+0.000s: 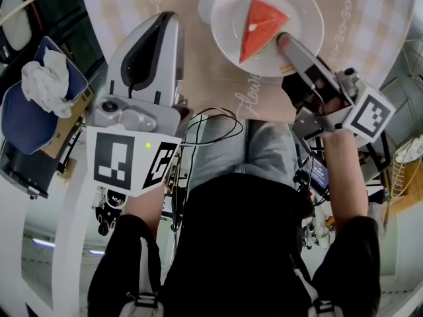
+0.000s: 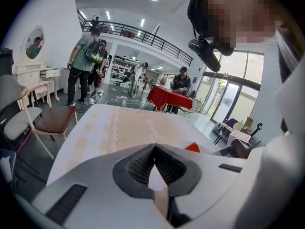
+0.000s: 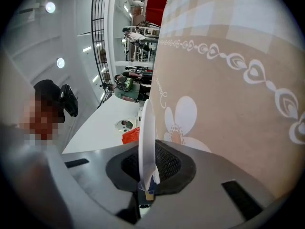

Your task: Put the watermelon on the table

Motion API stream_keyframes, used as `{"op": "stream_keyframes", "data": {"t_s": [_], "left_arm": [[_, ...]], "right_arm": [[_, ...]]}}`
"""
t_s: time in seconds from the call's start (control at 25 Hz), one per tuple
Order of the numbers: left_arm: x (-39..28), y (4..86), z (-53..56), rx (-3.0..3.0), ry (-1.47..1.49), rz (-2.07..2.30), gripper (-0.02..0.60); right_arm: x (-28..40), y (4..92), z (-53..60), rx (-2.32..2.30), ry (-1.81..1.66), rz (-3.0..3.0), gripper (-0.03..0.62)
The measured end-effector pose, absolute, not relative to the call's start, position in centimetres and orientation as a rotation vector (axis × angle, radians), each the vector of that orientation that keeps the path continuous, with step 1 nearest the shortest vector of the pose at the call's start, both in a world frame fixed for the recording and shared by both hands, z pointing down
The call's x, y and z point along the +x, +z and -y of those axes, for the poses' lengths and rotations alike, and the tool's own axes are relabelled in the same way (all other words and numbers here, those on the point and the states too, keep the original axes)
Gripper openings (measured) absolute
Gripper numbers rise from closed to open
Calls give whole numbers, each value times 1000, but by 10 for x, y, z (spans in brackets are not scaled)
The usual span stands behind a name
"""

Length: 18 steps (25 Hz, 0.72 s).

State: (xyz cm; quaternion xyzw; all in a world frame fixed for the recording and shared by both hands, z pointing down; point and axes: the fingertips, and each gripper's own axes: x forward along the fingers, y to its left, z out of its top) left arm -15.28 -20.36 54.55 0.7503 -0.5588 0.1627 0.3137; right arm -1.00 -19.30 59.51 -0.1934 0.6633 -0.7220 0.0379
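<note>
A: How far along does the job look?

B: Nearly finished, as far as one can judge. The watermelon (image 1: 259,26), a red wedge, lies on a white plate (image 1: 228,8), and that plate is over the patterned surface (image 1: 198,65), well inside its edge. What is left seems to be setting it down for good and letting go.

A: Is the plate already resting there?

B: That cannot be told. In the right gripper view the plate (image 3: 147,128) shows edge-on with the surface (image 3: 228,104) close beside it, but whether they touch is not clear.

A: And what holds the plate?

B: The right tongs (image 1: 285,45). They are clamped on the plate's near rim, and the thin white edge runs straight between the two dark pads (image 3: 167,161). The watermelon (image 3: 131,135) peeks out just past that rim.

A: The other hand?

B: The left tongs (image 1: 166,17) are closed with nothing in them. In the left gripper view the tips meet over bare surface (image 2: 119,128). They take no part in the hold.

A: How are the arms set?

B: The right forearm (image 1: 344,170) reaches forward from the person's side, and the tongs angle inward toward the plate. The left arm stretches ahead on its own side. Its tongs tip somewhat downward over the surface and stand well apart from the plate.
</note>
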Motion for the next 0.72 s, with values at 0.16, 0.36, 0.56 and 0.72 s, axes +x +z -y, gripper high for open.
{"op": "stream_keyframes", "data": {"t_s": [0.16,0.36,0.56,0.72], "left_arm": [[-154,552,202,1970,440,1461,9],[-149,553,205,1976,440,1447,9],[-145,554,207,1982,439,1437,9],[-142,552,206,1984,439,1427,9]], "right_arm": [[-16,605,189,-587,-2238,-2025,21],[-13,617,186,-618,-2278,-2006,21],[-13,622,188,-635,-2287,-2013,21],[-17,623,187,-640,-2308,-2018,21]]}}
